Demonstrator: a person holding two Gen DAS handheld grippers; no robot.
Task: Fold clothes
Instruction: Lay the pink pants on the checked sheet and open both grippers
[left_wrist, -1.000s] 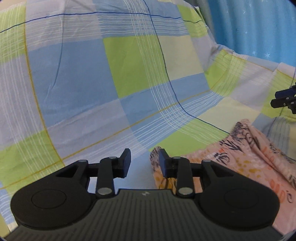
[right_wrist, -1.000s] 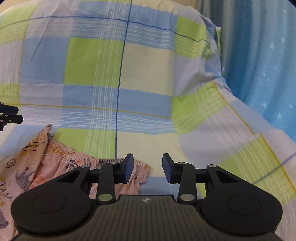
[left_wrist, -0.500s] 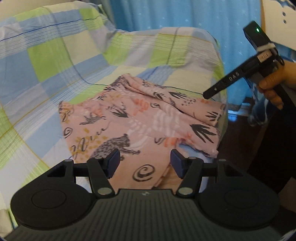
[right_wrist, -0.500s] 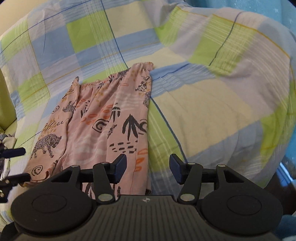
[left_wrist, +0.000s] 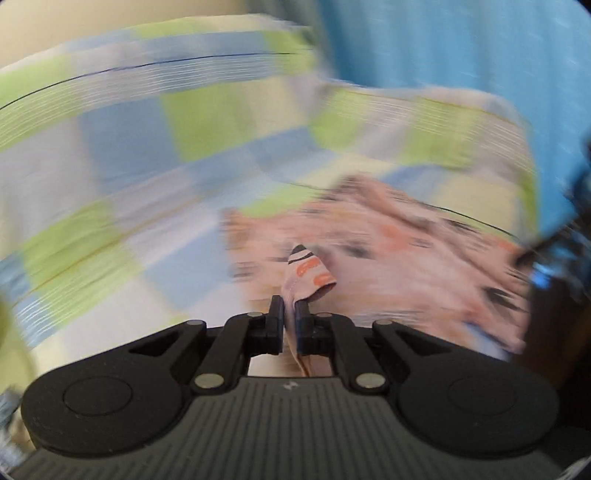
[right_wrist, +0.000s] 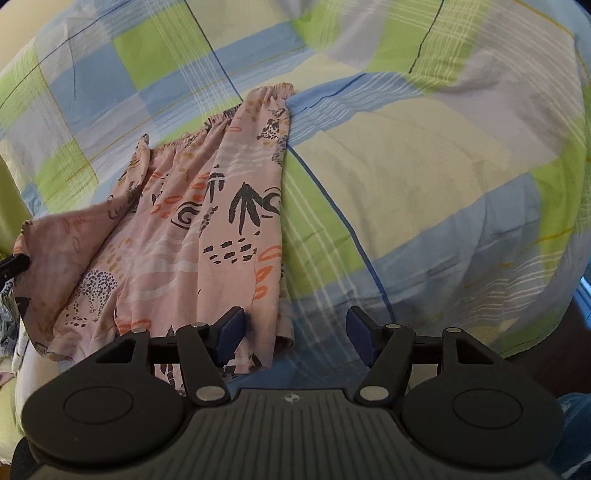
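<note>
Pink patterned shorts (right_wrist: 207, 229) lie spread on a checked bedsheet (right_wrist: 406, 158), waistband at the far end. In the right wrist view my right gripper (right_wrist: 295, 338) is open, hovering over the near hem corner of the shorts; its left finger overlaps the fabric. At that view's left edge, one hem corner of the shorts is lifted by my left gripper's tip (right_wrist: 14, 264). The left wrist view is motion-blurred, but my left gripper (left_wrist: 290, 321) is shut on a fold of the pink shorts (left_wrist: 308, 273), with the rest of the garment (left_wrist: 406, 251) stretched beyond it.
The checked sheet (left_wrist: 147, 166) covers a cushioned seat and backrest. A blue curtain (left_wrist: 461, 44) hangs behind on the right. The seat edge drops off at the lower right (right_wrist: 535, 332) of the right wrist view.
My left gripper has shut on a hem corner of the shorts and is lifting it while moving fast. My right gripper has come lower, closer to the near hem, still open.
</note>
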